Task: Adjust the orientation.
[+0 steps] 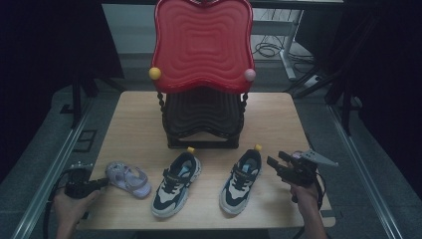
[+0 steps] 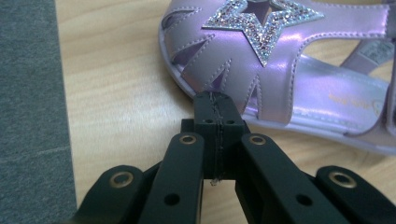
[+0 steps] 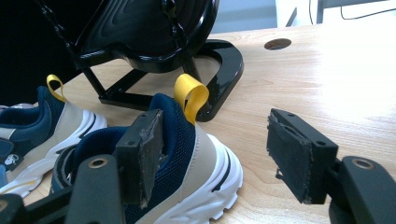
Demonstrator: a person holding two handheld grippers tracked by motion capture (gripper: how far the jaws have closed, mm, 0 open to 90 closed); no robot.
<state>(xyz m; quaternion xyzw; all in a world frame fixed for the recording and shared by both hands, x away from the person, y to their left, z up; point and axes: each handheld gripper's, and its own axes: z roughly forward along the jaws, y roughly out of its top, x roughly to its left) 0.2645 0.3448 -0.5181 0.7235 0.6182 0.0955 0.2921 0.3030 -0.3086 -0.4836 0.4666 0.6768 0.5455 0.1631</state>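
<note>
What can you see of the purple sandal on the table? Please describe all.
The purple sandal is a small child's shoe of shiny, leather-like material with cut-out slits, a glittery star on top and a pale sole. It lies flat near the table's front left corner, left of two sneakers. The left gripper, jaws shut, has its tip right at the sandal's edge.

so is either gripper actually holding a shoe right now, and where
No. The left gripper is shut and empty, its tips at the purple sandal's sole edge. The right gripper is open beside the right sneaker's heel, not gripping it.

sandal (image 2: 299,88) insole print, too small to read
</note>
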